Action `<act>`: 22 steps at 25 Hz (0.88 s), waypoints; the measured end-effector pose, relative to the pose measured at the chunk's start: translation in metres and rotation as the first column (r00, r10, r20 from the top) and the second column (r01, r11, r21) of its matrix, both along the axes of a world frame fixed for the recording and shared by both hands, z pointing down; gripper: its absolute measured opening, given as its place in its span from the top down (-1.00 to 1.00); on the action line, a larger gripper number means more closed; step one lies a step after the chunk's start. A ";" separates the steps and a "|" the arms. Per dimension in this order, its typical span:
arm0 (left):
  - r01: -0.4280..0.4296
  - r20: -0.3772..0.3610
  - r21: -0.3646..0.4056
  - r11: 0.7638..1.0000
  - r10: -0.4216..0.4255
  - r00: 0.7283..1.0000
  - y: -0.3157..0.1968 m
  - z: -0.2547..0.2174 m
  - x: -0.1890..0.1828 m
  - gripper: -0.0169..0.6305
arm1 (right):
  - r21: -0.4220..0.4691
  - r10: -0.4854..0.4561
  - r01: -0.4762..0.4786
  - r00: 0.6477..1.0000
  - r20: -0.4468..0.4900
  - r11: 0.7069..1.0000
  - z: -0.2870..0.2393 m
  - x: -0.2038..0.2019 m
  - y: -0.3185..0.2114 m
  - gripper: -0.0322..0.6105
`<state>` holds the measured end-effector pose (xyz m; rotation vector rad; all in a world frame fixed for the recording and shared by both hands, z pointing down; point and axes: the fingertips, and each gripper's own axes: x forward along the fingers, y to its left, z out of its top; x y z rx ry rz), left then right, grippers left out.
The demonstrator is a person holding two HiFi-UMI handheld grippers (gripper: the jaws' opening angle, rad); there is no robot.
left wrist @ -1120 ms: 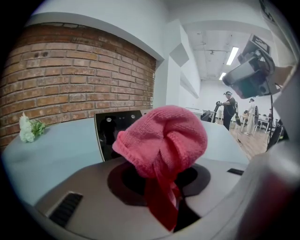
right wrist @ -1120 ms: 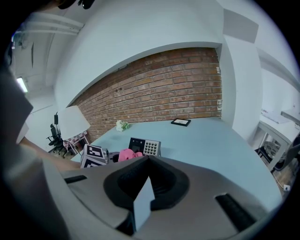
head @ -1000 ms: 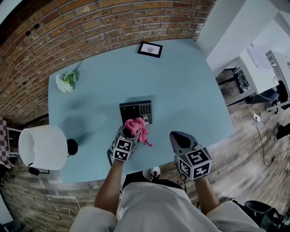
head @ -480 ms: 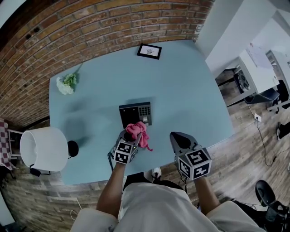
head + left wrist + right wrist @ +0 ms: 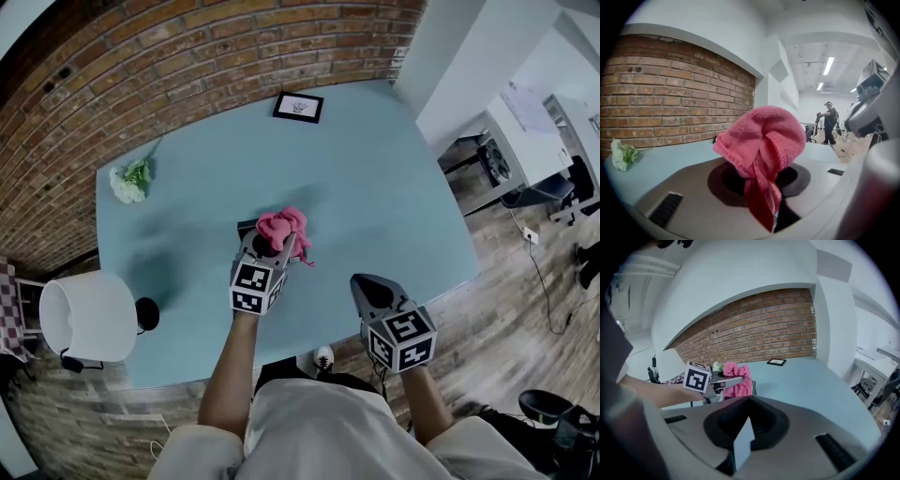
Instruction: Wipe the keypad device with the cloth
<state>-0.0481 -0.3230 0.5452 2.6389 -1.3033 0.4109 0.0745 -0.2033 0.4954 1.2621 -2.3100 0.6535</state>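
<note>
1. The right gripper [image 5: 361,281], its jaws pressed together and empty, hangs to the near right of the keypad device [image 5: 245,228], well apart from it
2. The left gripper [image 5: 270,249] clamps a pink cloth [image 5: 284,228] over the device, hiding most of it; contact cannot be made out
3. Beyond the device, a white flower [image 5: 125,180] lies far left and a framed picture [image 5: 298,107] stands farther back on the blue table [image 5: 375,187]
</note>
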 end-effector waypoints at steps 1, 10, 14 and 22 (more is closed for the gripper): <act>0.011 0.000 0.002 1.000 -0.011 1.000 -0.007 -0.001 0.000 0.44 | -0.002 0.004 -0.004 1.000 0.000 1.000 0.000 0.002 0.000 0.89; 0.024 0.029 -0.029 0.999 -0.023 0.999 -0.026 0.016 0.008 0.44 | -0.018 0.023 -0.023 1.000 -0.001 1.000 0.004 0.010 0.002 0.89; 0.003 0.050 -0.018 1.000 -0.002 0.999 -0.020 0.021 0.011 0.43 | -0.021 0.023 -0.023 1.000 0.001 1.000 0.005 0.010 0.001 0.89; 0.025 0.037 -0.009 1.000 -0.025 0.999 -0.016 0.023 0.009 0.42 | -0.024 0.007 -0.007 1.000 0.004 1.000 0.007 0.008 -0.001 0.89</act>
